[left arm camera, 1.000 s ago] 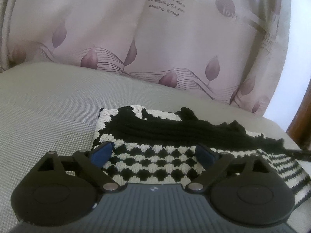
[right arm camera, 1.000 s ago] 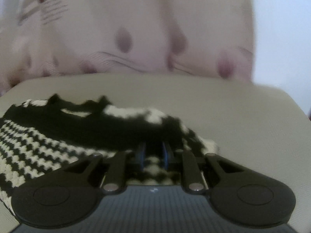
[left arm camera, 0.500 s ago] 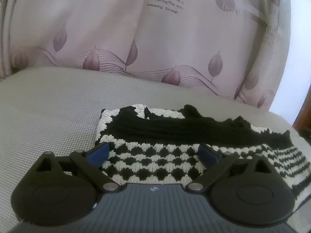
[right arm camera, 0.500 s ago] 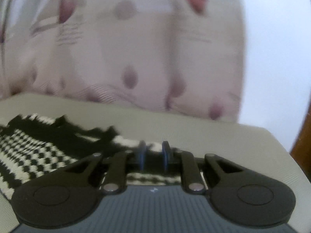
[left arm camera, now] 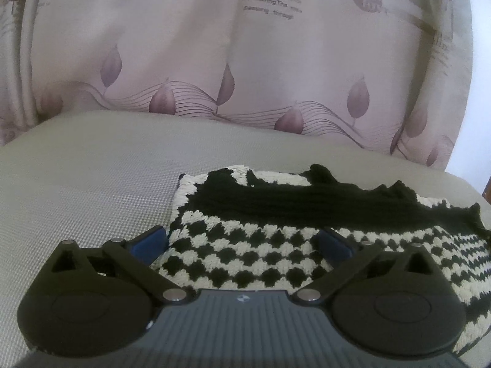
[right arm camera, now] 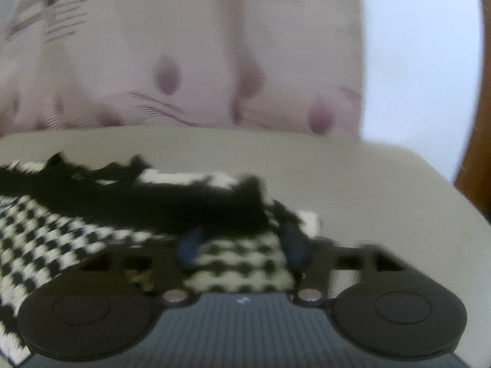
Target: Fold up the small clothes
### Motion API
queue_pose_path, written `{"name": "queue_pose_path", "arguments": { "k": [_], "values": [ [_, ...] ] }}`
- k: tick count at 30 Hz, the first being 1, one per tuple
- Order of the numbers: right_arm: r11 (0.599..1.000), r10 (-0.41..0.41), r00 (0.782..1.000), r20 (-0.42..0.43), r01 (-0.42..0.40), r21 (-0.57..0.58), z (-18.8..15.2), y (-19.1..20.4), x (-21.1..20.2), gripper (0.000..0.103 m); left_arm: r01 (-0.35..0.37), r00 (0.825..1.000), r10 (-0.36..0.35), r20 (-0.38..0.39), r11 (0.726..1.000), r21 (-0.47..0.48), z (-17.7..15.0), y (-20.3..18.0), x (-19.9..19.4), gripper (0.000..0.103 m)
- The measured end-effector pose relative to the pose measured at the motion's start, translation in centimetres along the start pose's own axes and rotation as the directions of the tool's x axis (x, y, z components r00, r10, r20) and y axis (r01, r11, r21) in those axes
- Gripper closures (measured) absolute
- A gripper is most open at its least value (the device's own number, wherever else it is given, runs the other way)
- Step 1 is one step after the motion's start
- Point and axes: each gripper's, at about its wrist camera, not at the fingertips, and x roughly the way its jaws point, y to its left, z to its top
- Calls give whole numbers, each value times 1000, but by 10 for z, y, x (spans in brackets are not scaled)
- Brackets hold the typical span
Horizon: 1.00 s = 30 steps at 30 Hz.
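A small black-and-white checked knit garment with a black ruffled band lies on the grey cushion. In the left wrist view my left gripper hovers over the garment's left end, its jaws still opening wide; the blue pads stand apart and press on nothing. In the blurred right wrist view my right gripper is over the garment's right end, jaws opening. Checked knit shows between its blue pads, which do not press on it.
The grey woven cushion stretches left of and behind the garment. A pink curtain with leaf prints and lettering hangs right behind it. In the right wrist view, bare cushion lies right of the garment, with brown wood at the edge.
My right gripper went from shut on the garment's right end to open, letting the knit go. The left gripper spread a little wider and stayed in place.
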Motion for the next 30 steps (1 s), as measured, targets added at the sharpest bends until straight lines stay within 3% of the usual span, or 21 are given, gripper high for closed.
{"name": "queue_pose_path", "arguments": {
  "k": [3, 11, 16, 20, 23, 25, 30],
  "values": [
    [994, 33, 999, -35, -29, 108, -1, -18, 5, 17, -6, 1000, 6, 0, 1000, 5, 0, 0, 0, 0],
    [998, -9, 1000, -9, 10, 61, -2, -9, 0, 17, -12, 1000, 12, -1, 1000, 6, 0, 1, 0, 0],
    [997, -79, 996, 29, 79, -8, -3, 5, -3, 17, -12, 1000, 12, 0, 1000, 6, 0, 1, 0, 0],
    [985, -153, 983, 102, 160, -66, -6, 16, -14, 17, -11, 1000, 11, 0, 1000, 6, 0, 1, 0, 0],
    [977, -175, 956, 235, 198, -79, -12, 21, -35, 17, -9, 1000, 9, -1, 1000, 5, 0, 1, 0, 0],
    [972, -187, 937, 297, 219, -79, -16, 24, -45, 17, 23, 1000, -23, 10, 1000, -8, 0, 5, -3, 0],
    [983, -78, 964, 256, 116, -139, -18, 32, -51, 17, 189, 981, -184, 57, 977, -102, 16, 43, -32, 1]
  ]
}}
